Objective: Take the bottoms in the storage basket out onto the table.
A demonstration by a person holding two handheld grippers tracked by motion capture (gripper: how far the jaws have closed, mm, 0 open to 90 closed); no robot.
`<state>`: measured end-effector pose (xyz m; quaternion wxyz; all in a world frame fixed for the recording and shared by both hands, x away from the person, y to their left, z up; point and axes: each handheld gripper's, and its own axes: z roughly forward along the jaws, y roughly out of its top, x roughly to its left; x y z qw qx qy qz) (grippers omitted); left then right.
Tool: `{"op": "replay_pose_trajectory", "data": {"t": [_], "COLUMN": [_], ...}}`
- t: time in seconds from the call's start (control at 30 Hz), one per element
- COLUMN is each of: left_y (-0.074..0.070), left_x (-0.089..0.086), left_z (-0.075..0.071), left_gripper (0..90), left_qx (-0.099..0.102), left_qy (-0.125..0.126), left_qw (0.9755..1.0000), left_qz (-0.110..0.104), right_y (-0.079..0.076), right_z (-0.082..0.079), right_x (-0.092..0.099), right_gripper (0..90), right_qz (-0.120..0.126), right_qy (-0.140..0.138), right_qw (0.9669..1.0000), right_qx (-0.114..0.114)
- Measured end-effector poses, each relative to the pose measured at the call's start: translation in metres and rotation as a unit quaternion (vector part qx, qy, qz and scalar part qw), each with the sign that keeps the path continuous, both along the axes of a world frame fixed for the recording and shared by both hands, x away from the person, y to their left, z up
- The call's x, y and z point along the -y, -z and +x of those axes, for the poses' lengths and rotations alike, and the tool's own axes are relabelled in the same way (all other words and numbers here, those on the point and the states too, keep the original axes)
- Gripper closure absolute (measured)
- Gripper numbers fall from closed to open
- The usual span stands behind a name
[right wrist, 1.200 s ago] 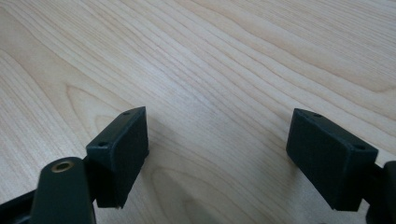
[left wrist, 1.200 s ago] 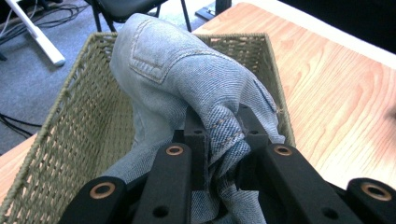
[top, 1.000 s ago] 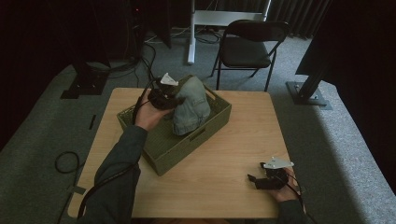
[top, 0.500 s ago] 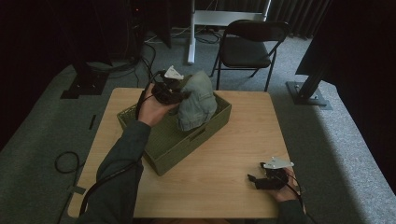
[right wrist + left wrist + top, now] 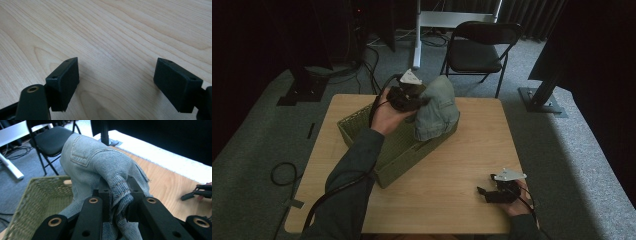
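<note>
the left tongs [image 5: 414,102] are pinching a bunched piece of faded blue denim cloth with stitched seams and a patch pocket [image 5: 437,107], and in the high view they hold it above the far end of a woven olive-green rectangular basket [image 5: 362,135], the cloth hanging down so that its lower edge reaches the basket's far rim. in the left gripper view the left tongs [image 5: 117,195] have their black jaws drawn close together with a fold of the denim [image 5: 100,162] caught between them, the orange seam stitching running right through the grip, and the basket's [image 5: 32,202] woven wall shows at the left below the cloth. the basket sits slantwise on the left half of the light wooden counter [image 5: 472,145], one corner pointing toward the person's side. the person's left hand [image 5: 387,117], in a dark sleeve, is raised over the basket. the right tongs [image 5: 486,194] rest near the counter's near right corner, well apart from the basket and the cloth, with their jaws spread. in the right gripper view the right tongs [image 5: 116,75] show two black jaws standing wide apart over bare wood grain [image 5: 120,30] with nothing between them. a black folding chair [image 5: 482,47] stands on the grey carpet beyond the counter's far edge.
</note>
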<state>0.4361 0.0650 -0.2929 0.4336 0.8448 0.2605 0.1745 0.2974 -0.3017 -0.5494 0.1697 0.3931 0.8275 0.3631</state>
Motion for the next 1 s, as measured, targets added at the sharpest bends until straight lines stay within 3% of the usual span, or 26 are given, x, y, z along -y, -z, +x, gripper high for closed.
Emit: {"op": "replay_pose_trajectory", "data": {"t": [0.4,0.77,1.0], "left_y": [-0.002,0.011,0.016], "left_x": [0.037,0.065,0.078], "left_z": [-0.010,-0.021,-0.027], "left_gripper": [79.2,79.2,79.2], "left_qx": [0.003,-0.006,-0.010], "left_qy": [0.039,0.074,0.092], "left_qw": [0.9992,0.9969,0.9954], "left_qz": [0.004,0.025,0.026], "right_y": [0.000,0.000,0.000], "right_z": [0.000,0.001,0.001], "right_x": [0.000,0.004,0.010], "right_gripper": [20.6,20.6,19.9], "right_qz": [0.000,0.001,0.000], "right_qy": [-0.001,0.008,0.022], "right_qw": [1.0000,1.0000,0.9998], "right_qx": [0.000,-0.001,-0.001]}}
